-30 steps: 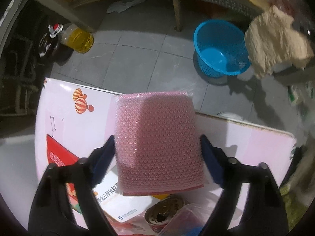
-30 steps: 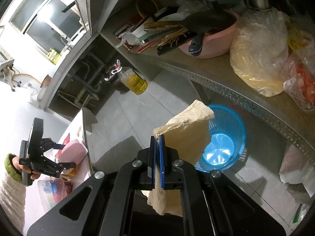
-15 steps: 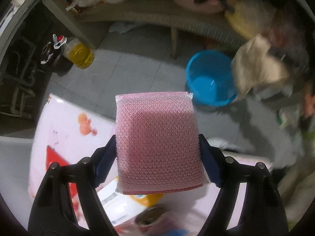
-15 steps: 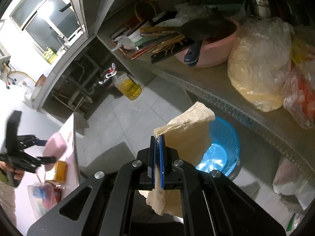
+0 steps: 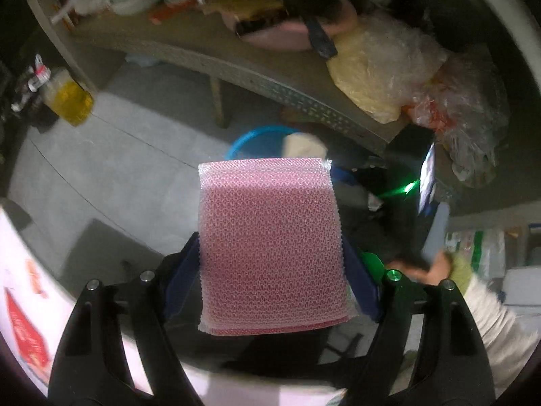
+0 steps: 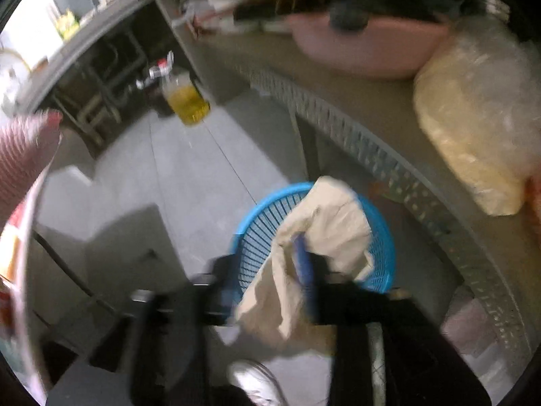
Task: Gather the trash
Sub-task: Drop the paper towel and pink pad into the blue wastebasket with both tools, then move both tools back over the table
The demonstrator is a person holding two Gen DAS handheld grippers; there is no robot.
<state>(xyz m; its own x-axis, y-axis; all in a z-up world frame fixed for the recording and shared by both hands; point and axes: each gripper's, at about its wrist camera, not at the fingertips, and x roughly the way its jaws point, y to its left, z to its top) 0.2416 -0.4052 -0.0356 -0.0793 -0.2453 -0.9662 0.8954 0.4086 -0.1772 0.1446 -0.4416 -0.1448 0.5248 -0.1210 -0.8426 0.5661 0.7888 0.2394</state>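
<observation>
The blue basket point(image 6: 314, 237) on the grey tiled floor is taken as the landmark. In the left wrist view, a pink bubble-wrap pad point(image 5: 272, 247) is pinched by the left gripper point(image 5: 272, 265): both blue pads are pressed against the pad's two side edges, with the jaws set wide by the pad's breadth. The pad is held in the air on the near side of the basket, its top edge overlapping the basket's rim point(image 5: 252, 135) in the view, so most of the basket is hidden behind it. The same pad is seen at the far left edge of the right wrist view point(image 6: 23, 159), well apart from the basket and above a white printed tabletop point(image 6: 32, 223).

In the right wrist view, the right gripper point(image 6: 267, 274) is seen directly over the near rim of the basket. Its jaws have just been opening and are now parted. A crumpled beige paper point(image 6: 314, 253) is draped between them, lying loosely against the right-hand blue finger point(image 6: 304, 270); the left-hand finger is blurred and stands apart from the paper. The upper part of the paper hangs over the basket's opening, the lower part in front of its near wall. Whether the paper is resting on the rim cannot be told through the blur.

A bottle of yellow oil point(image 6: 187, 101) stands on the floor well beyond the basket, to its left. A perforated shelf point(image 6: 389, 159) runs just behind the basket
</observation>
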